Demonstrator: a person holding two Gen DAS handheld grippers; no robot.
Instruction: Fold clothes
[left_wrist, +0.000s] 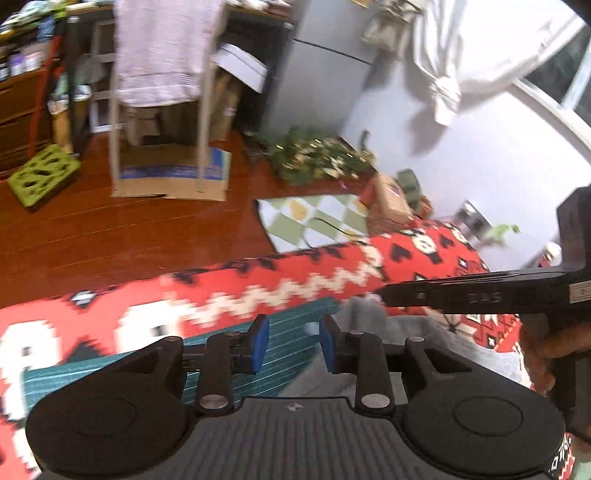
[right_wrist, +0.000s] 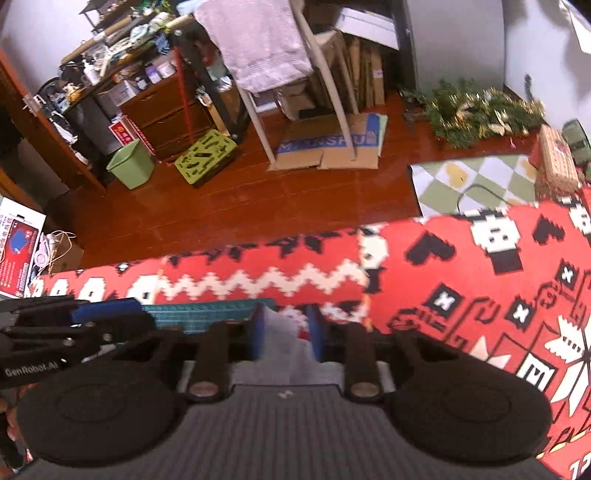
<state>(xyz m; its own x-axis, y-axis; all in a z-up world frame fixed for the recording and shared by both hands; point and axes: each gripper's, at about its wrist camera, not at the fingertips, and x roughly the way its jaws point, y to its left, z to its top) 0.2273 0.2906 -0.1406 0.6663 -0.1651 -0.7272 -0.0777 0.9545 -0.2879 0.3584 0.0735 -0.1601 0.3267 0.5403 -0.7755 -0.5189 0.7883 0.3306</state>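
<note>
A grey garment (left_wrist: 373, 325) lies on a teal mat (left_wrist: 288, 325) over the red patterned table cover (left_wrist: 295, 273). My left gripper (left_wrist: 293, 343) hovers open just above the mat. Only mat shows between its blue pads (left_wrist: 260, 341), and the garment's edge lies under the right one. My right gripper (left_wrist: 384, 295), held by a hand (left_wrist: 554, 343), reaches in from the right with its tip at the garment. In the right wrist view the right gripper (right_wrist: 286, 332) has a fold of the grey garment (right_wrist: 284, 343) filling the gap between its pads. The left gripper (right_wrist: 107, 314) sits to its left.
Beyond the table edge are a wooden floor (right_wrist: 258, 206), a checked rug (right_wrist: 476, 181), a chair draped with a pink towel (right_wrist: 258, 48) standing on flattened cardboard (right_wrist: 332, 144), a green bin (right_wrist: 131, 166), a wreath (right_wrist: 476, 107) and cluttered shelves. White clothing (left_wrist: 461, 55) hangs at the upper right.
</note>
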